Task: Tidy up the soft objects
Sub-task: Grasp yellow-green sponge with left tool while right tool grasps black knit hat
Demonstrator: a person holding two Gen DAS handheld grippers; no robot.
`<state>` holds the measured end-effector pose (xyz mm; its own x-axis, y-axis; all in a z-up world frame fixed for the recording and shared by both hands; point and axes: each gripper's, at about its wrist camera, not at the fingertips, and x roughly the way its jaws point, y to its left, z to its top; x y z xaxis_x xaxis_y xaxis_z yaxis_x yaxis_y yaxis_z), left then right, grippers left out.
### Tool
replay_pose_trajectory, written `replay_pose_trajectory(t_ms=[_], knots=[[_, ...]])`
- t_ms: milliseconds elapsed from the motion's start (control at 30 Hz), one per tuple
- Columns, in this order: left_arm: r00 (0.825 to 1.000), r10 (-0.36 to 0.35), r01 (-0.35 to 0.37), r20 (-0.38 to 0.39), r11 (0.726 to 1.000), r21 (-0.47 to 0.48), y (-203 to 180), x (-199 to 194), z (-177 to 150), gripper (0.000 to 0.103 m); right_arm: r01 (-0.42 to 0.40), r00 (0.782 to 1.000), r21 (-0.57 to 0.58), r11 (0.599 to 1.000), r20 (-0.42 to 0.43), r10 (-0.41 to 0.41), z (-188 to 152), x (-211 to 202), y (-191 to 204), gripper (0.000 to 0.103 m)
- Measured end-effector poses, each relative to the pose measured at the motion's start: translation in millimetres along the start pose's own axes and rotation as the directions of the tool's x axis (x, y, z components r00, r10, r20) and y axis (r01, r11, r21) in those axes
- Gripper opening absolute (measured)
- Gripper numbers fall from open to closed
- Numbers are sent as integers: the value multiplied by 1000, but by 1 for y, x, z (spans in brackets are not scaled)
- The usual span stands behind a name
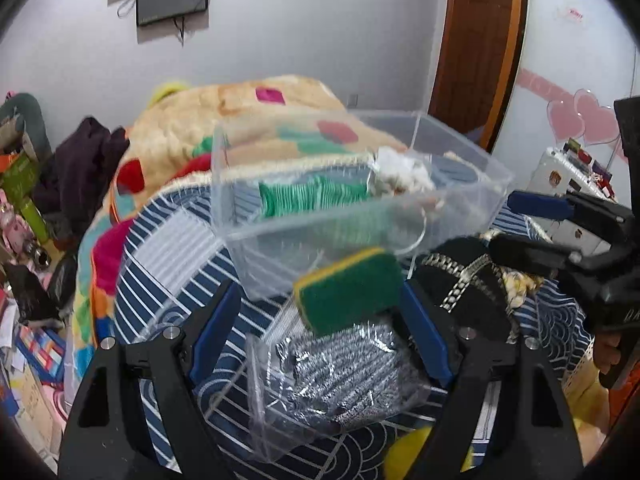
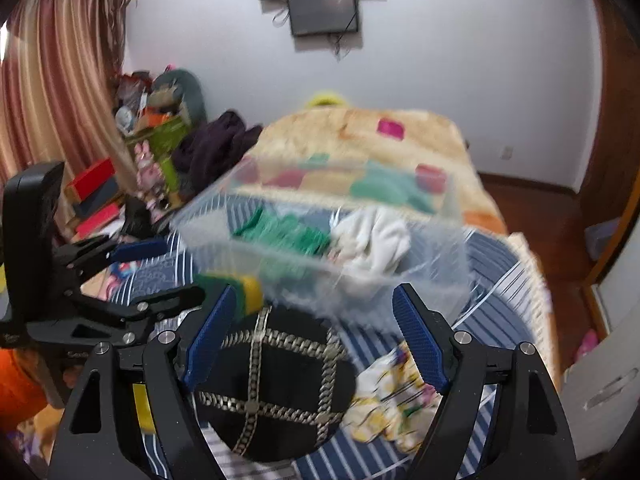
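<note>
A green and yellow sponge [image 1: 350,290] lies between my left gripper's [image 1: 320,312] spread blue fingers, touching only the right pad; it also shows in the right wrist view [image 2: 236,286]. A clear bin [image 1: 360,184] on the bed holds a green cloth [image 1: 312,196] and a white cloth [image 1: 404,174]. A bagged steel scourer [image 1: 344,372] lies under the sponge. My right gripper [image 2: 310,336] is open above a black cap with chain trim [image 2: 276,376]; it also shows at the right of the left wrist view [image 1: 516,224].
The blue striped bedspread [image 1: 168,248] covers the bed, with a beige patchwork blanket [image 1: 240,120] behind. A yellow patterned cloth [image 2: 396,404] lies right of the cap. Clutter and boxes [image 1: 24,200] line the left side. A wooden door [image 1: 476,40] stands behind.
</note>
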<state>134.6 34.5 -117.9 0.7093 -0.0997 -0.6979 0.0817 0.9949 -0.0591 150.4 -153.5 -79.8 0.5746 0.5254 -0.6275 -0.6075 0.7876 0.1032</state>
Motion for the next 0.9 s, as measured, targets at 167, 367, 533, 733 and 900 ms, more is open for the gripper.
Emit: replay_pose_trajectory(t_ms=[167,367,533,733,900], knots=[[1000,-16,15,-24,1000,-15,-2,15,2,81,-31,995,37,999,-95,35,-16,28,-6,78],[998,-38,36,-56,999,-39,-1,33,2,81,-18,994,21,1000,-105,20,-24,39,-8,76],[995,-81,80,-57,997,-13,-7,33,0,61,-47,990,2,999,-130,47,-32,45,-2,55],[996,-72,73,-44,997,27,-14,26,-2,47,-19,992,25,1000,-126,22,-33,41,-10,19],[997,-72,72,-22,997,24,-12,12,-4,33,-62,993,102,993,-94,72,-32,30,-25,13]])
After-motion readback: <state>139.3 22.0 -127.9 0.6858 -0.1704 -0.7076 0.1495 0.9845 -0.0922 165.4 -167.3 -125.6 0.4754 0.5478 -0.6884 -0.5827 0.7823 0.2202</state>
